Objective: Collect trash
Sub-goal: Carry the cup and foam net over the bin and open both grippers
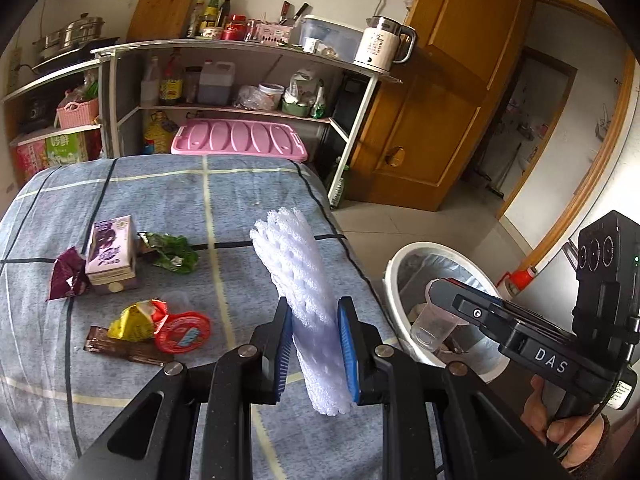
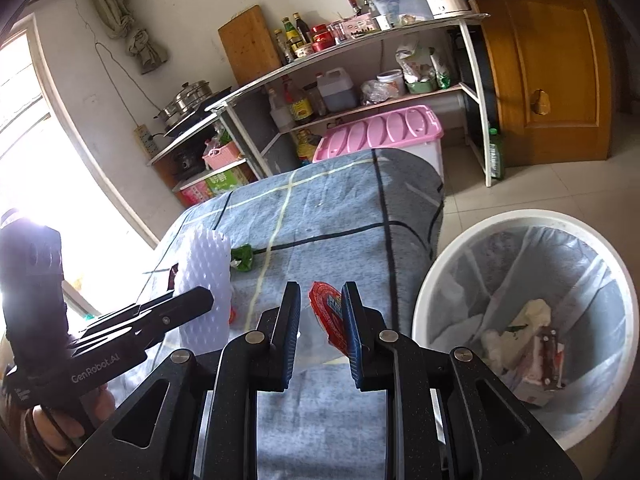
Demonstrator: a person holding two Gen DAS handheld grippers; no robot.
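the foam net (image 1: 304,304) hides the table's (image 1: 168,184) cloth behind it. print on the milk carton (image 1: 111,254) is too small to read. in the right wrist view the clear cup's (image 2: 316,332) body is hard to make out between the fingers (image 2: 352,328), and glare washes out the window (image 2: 24,120).

I'm looking into a small kitchen-like room with pale walls (image 2: 192,20) and a light tiled floor (image 2: 532,188). A white-framed shelf rack (image 1: 248,46) stands against the far wall, a wooden cutting board (image 1: 166,2) leaning above it. To its right is a wooden door (image 1: 452,80). Glaring daylight pours through a window (image 2: 36,136) on the left.
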